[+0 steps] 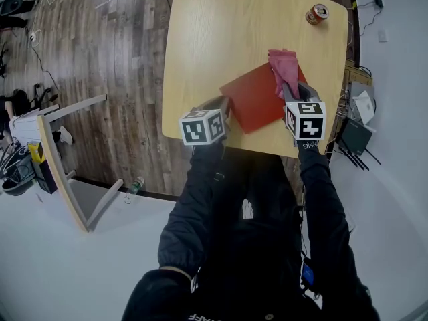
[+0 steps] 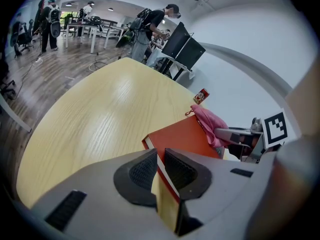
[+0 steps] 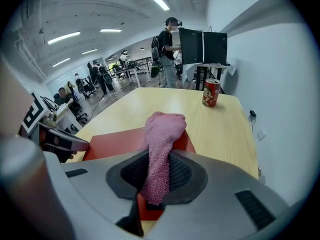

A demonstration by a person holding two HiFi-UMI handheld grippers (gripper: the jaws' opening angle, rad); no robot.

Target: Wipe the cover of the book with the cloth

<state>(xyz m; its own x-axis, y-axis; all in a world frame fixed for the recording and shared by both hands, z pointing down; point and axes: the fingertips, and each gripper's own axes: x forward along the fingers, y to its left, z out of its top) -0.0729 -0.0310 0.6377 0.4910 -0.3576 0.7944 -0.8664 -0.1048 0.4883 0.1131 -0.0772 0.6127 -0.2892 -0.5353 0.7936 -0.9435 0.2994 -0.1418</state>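
Note:
A red book [image 1: 257, 99] lies flat near the front edge of the wooden table [image 1: 221, 32]. My left gripper [image 1: 224, 105] is shut on the book's near-left edge; in the left gripper view the book [image 2: 182, 136] runs out from between the pads [image 2: 145, 171]. My right gripper [image 1: 289, 92] is shut on a pink cloth [image 1: 283, 69] that rests on the book's right part. In the right gripper view the cloth [image 3: 162, 134] hangs out between the jaws over the red cover [image 3: 112, 141].
A red can [image 1: 317, 13] stands at the table's far right corner. A light wooden chair [image 1: 67, 172] lies on the floor to the left. Boxes and cables [image 1: 358, 112] sit by the table's right side. People stand at desks [image 2: 150, 24] far behind.

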